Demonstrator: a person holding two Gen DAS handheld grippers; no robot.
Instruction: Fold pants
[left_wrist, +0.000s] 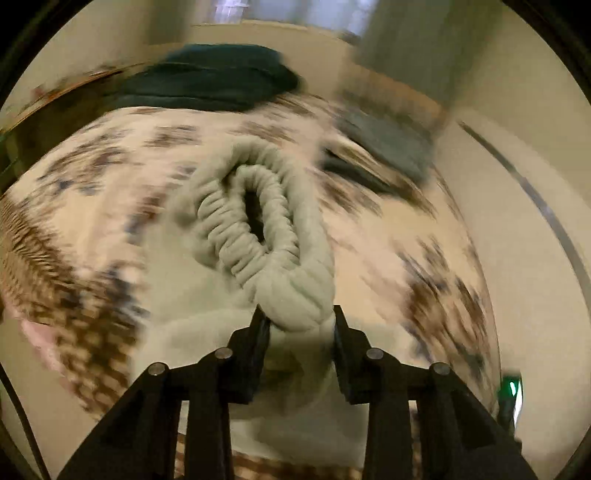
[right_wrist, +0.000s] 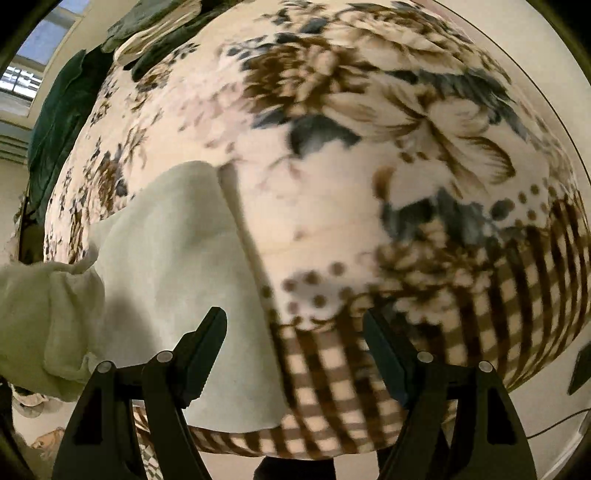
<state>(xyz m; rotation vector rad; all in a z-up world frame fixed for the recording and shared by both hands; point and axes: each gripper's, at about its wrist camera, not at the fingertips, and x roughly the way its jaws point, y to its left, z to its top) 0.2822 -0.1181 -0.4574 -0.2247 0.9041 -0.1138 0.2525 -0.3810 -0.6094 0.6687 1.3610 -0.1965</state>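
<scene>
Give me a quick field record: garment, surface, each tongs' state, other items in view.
garment: pale green pants, elastic waistband bunched and lifted off the bed
surface: floral and checked blanket
left tongs: shut on a thick fold of the pants near the waistband
right tongs: open, nothing between the jaws, over the pants' edge and the blanket
other items: dark green fabric at the far side of the blanket
image quality: left wrist view blurred

pale green pants (left_wrist: 258, 229), brown/blue floral+check blanket (right_wrist: 369, 110).
</scene>
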